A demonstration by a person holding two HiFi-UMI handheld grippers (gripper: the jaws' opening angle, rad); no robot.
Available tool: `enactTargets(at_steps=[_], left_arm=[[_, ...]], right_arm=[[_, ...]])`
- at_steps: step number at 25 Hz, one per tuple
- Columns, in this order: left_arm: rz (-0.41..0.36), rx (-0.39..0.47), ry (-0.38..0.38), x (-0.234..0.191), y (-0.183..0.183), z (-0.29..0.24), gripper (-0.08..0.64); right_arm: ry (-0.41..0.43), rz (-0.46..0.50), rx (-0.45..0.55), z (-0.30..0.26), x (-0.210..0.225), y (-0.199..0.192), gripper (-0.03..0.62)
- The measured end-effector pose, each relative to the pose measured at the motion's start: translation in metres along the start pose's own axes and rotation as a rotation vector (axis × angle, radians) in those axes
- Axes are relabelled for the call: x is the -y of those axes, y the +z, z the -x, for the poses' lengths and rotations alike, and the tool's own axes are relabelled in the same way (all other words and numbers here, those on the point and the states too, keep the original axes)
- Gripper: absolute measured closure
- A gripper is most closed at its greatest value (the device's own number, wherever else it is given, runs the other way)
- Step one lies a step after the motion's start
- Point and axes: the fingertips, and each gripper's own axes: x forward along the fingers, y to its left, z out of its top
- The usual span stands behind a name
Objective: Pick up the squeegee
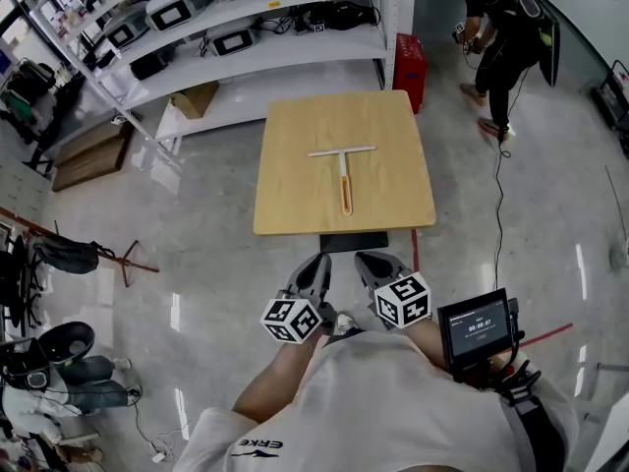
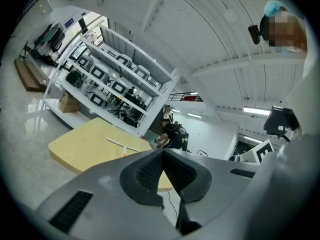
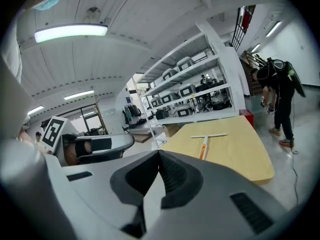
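Item: squeegee (image 1: 343, 170) lying untouched on a light wooden table (image 1: 295, 200), both grippers empty.

The squeegee is lying flat near the table's middle, its white blade crosswise toward the far edge and its orange-tipped handle pointing back at the person. The left gripper (image 1: 314, 262) and right gripper (image 1: 371, 259) are hovering side by side just short of the table's near edge, each with its jaws pressed together on nothing. A white shelving unit (image 1: 295, 52) is standing beyond the table, and a second person (image 1: 501, 37) is standing off to the far right.
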Motion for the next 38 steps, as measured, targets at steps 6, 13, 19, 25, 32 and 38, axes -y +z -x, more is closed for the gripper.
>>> enactTargets(at_steps=[6, 13, 19, 25, 32, 38], left_arm=[[0.004, -0.022, -0.03, -0.029, 0.007, -0.016, 0.555], [-0.001, -0.065, 0.003, -0.061, 0.001, -0.042, 0.555], [-0.002, -0.079, 0.042, -0.074, 0.0, -0.066, 0.555], [-0.005, -0.106, 0.061, -0.086, 0.004, -0.09, 0.555], [-0.021, -0.152, 0.092, -0.103, 0.005, -0.152, 0.555], [-0.044, -0.216, 0.108, -0.116, -0.006, -0.194, 0.555]], right_arm=[[-0.049, -0.008, -0.001, -0.028, 0.005, 0.005, 0.589], [-0.094, -0.022, -0.012, -0.054, 0.028, 0.004, 0.589], [-0.097, -0.024, -0.025, -0.065, 0.049, 0.01, 0.589], [-0.1, -0.027, -0.036, -0.08, 0.068, 0.022, 0.589], [-0.093, -0.049, -0.052, -0.103, 0.12, 0.04, 0.589], [-0.087, -0.074, -0.071, -0.122, 0.155, 0.042, 0.589]])
